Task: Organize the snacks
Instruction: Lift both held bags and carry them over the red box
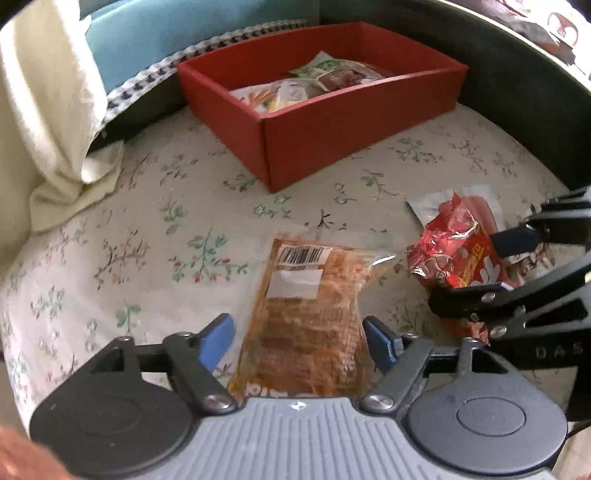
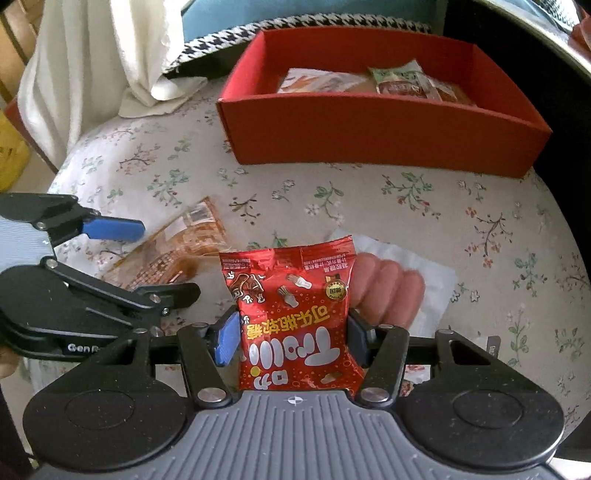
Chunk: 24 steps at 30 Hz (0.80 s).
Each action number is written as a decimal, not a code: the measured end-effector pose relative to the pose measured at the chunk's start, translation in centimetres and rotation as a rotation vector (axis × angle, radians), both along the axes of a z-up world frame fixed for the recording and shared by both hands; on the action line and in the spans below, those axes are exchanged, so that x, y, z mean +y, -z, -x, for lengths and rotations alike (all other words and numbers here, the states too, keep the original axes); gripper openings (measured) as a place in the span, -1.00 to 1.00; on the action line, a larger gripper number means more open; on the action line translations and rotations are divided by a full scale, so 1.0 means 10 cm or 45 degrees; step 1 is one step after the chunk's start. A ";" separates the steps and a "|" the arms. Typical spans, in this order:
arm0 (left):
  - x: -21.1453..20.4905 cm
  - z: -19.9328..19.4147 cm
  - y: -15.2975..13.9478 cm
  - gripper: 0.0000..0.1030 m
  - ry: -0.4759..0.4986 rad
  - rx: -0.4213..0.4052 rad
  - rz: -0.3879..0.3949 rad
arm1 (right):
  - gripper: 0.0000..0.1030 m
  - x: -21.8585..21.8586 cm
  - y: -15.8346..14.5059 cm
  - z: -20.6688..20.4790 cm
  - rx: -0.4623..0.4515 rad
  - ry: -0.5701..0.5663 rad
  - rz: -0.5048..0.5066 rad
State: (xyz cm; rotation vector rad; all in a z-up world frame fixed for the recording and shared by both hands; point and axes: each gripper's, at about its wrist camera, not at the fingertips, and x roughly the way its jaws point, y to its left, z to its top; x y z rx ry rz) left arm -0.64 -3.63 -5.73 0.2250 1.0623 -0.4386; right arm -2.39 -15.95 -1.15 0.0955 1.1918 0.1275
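Note:
An orange-brown snack packet [image 1: 303, 314] lies flat on the floral cloth [image 1: 147, 229], barcode end away from me. My left gripper [image 1: 299, 343] is open and straddles its near end, with neither blue pad pressing on it. From the right wrist view the left gripper [image 2: 170, 260] is seen over that orange-brown packet [image 2: 192, 240]. My right gripper [image 2: 291, 341] is shut on a red candy bag [image 2: 291, 295] and holds it upright. Behind the bag lies a clear pack of pink sausages [image 2: 399, 291]. The right gripper [image 1: 465, 273] with the red bag [image 1: 450, 254] shows at the right of the left wrist view.
A red cardboard box [image 1: 332, 129] [image 2: 369, 122] stands at the back with several snack packs inside. A cream cloth [image 1: 44, 129] hangs at the left. Behind it are a blue cushion [image 1: 166, 33] and houndstooth fabric. A dark rim [image 1: 524, 110] bounds the right side.

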 end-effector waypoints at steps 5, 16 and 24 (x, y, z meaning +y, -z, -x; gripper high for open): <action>0.01 0.05 -0.05 -0.06 0.002 -0.027 0.012 | 0.27 0.01 0.01 0.01 -0.007 -0.007 0.014; 0.04 0.10 -0.25 -0.56 -0.008 -0.041 0.109 | 0.27 0.07 -0.03 -0.02 -0.041 -0.021 0.037; 0.11 0.08 -0.36 -0.61 -0.049 -0.066 0.183 | 0.27 0.04 -0.17 -0.03 -0.116 -0.017 0.036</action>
